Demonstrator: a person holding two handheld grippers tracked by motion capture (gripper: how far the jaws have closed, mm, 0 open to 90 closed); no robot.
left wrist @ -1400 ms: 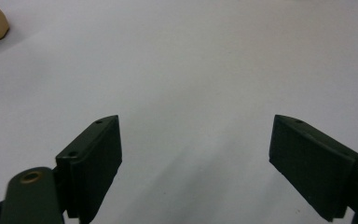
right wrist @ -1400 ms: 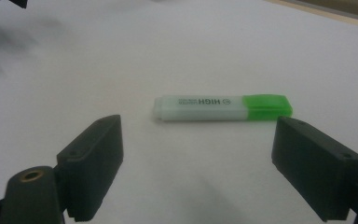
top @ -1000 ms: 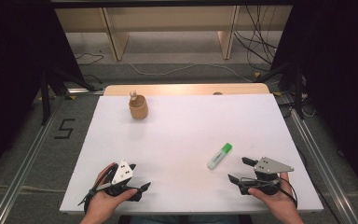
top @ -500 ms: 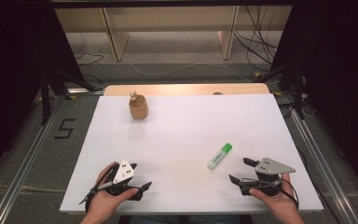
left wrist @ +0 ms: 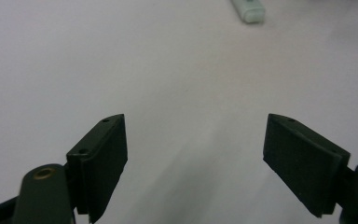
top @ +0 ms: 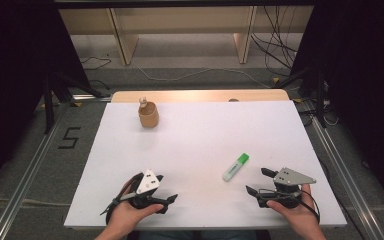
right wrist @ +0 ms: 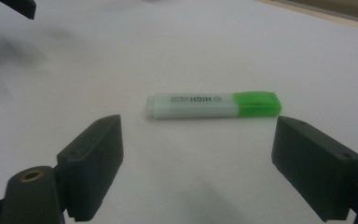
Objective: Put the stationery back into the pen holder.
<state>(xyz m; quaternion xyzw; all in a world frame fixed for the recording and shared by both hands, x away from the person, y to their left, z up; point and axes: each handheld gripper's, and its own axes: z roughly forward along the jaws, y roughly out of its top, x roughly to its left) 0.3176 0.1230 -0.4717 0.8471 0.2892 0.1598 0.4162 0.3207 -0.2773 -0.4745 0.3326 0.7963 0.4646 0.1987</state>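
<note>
- 2 grippers rest at the near edge of the white table [top: 200, 145] in the high view: the left gripper [top: 166, 189] and the right gripper [top: 258, 181], each held in 1 hand.
- High view, items: a highlighter [top: 235, 166] lies flat on the table, just ahead and to the left of the right gripper and apart from it. A wooden cup [top: 148, 115] with a small object inside stands near the far left edge, well apart from both grippers. Nothing lies between the right gripper and the highlighter.
- High view, axis: the highlighter's long axis runs diagonally, green cap toward the far right, pale body toward the near left.
- Left gripper view: the left gripper [left wrist: 196, 154] has its jaws wide, having just closed slightly, with bare table between them. The pale end of the highlighter [left wrist: 248, 9] shows at the top edge, well ahead.
- Right gripper view: the right gripper [right wrist: 198, 161] has its jaws wide and empty. The highlighter [right wrist: 214, 104] lies crosswise just beyond the tips, untouched, cap to the right; printed lettering on the body is legible here. The other gripper's jaws [right wrist: 4, 18] show at the top left.
</note>
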